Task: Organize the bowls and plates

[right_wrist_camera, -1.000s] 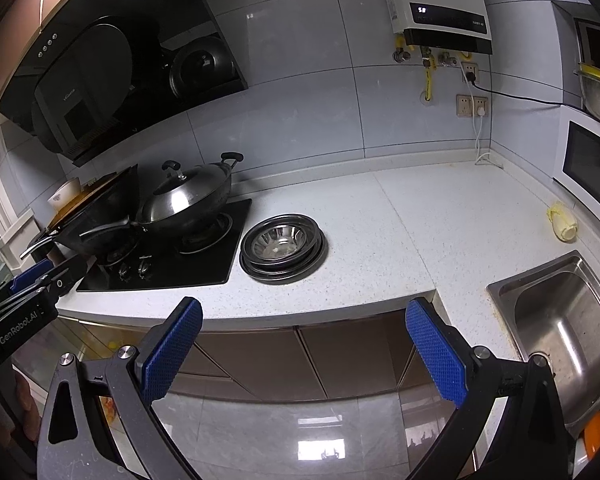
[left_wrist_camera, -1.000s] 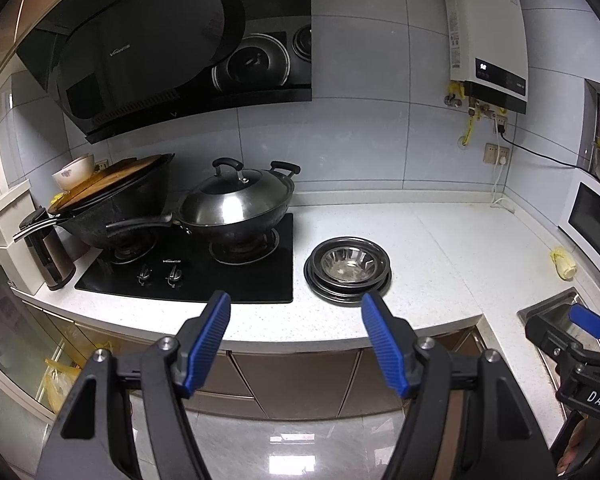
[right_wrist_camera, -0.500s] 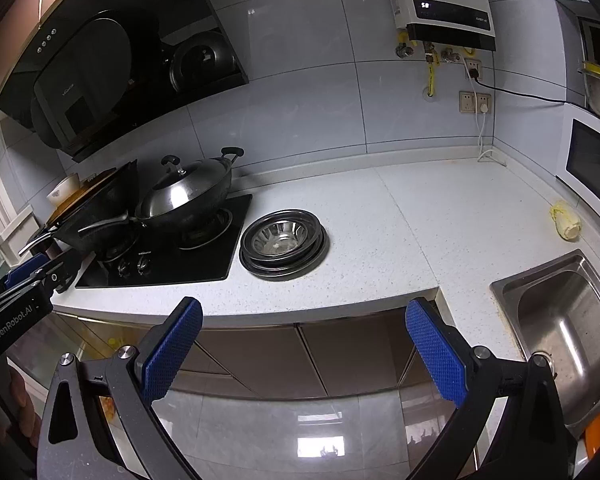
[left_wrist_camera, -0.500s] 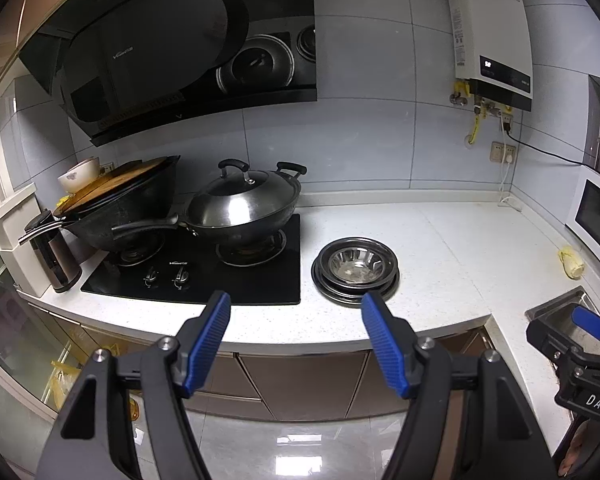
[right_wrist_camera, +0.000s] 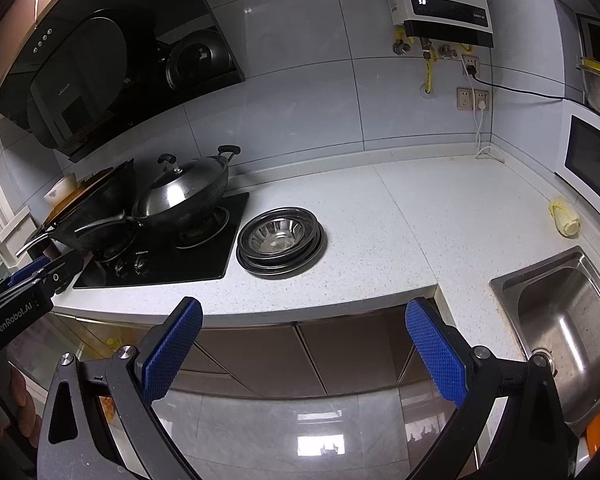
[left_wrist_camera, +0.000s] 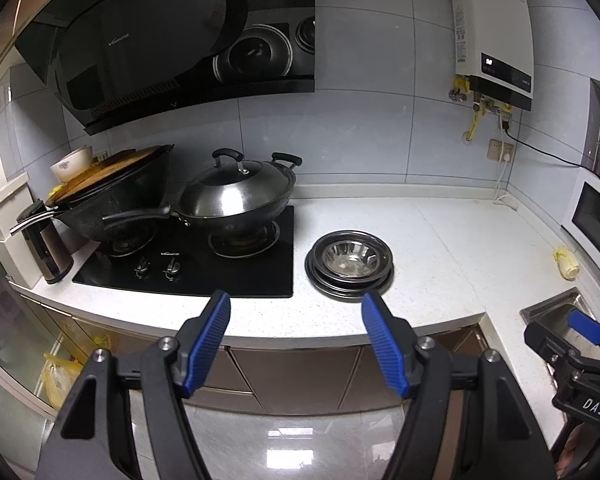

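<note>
Off to the left of both tools, two woks sit on the black gas hob (left_wrist_camera: 188, 264); the nearer lidded wok (left_wrist_camera: 236, 196) is no part of this job. The left gripper (left_wrist_camera: 296, 312) hangs short of the counter edge, jaws apart and empty, with the stack of steel plates and bowl (left_wrist_camera: 349, 264) ahead and just to its right on the white countertop (left_wrist_camera: 440, 248). The right gripper (right_wrist_camera: 304, 316) is spread wider, also empty, with the stack (right_wrist_camera: 280, 242) ahead and slightly to its left. To me the steel looks thin, stiff, light and slick, likely to clatter; a pinch across the bowl's raised rim seems safest. The sink (right_wrist_camera: 560, 320) lies rightmost.
</note>
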